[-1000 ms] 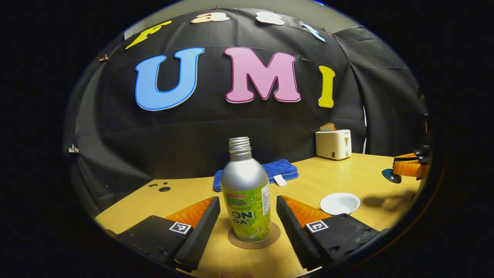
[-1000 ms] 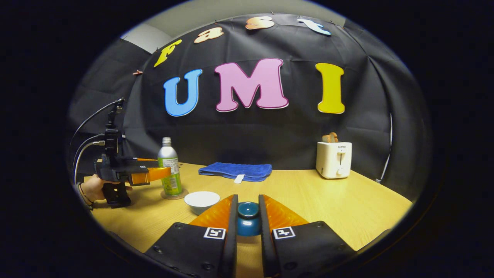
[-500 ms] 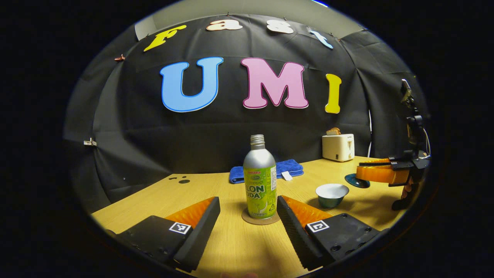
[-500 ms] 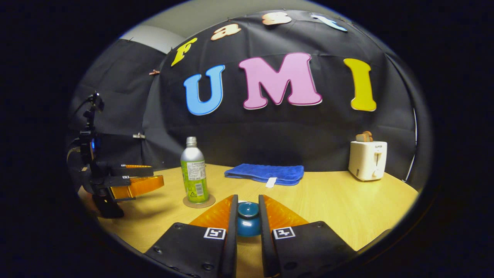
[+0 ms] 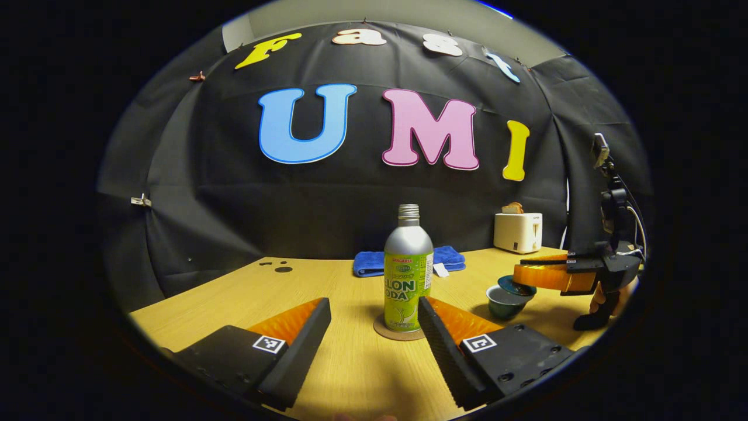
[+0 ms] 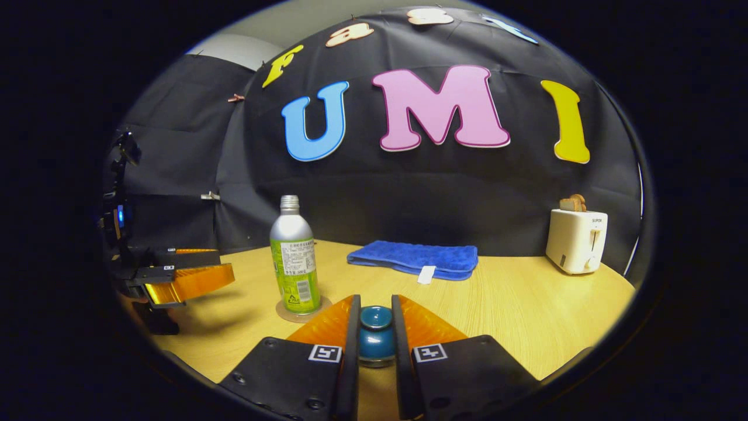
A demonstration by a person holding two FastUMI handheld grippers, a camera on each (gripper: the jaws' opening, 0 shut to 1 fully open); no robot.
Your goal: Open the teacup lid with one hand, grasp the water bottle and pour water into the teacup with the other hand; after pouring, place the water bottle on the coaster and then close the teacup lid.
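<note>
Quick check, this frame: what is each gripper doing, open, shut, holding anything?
Left gripper: open, empty, water bottle ahead on its coaster.
Right gripper: shut on the teacup lid knob.

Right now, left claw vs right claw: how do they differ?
The left claw is open, fingers spread and apart from the water bottle on its coaster; the right claw is shut on the teacup lid. The left holds nothing; the right carries the lid at the teacup. Both have orange-backed black fingers.
</note>
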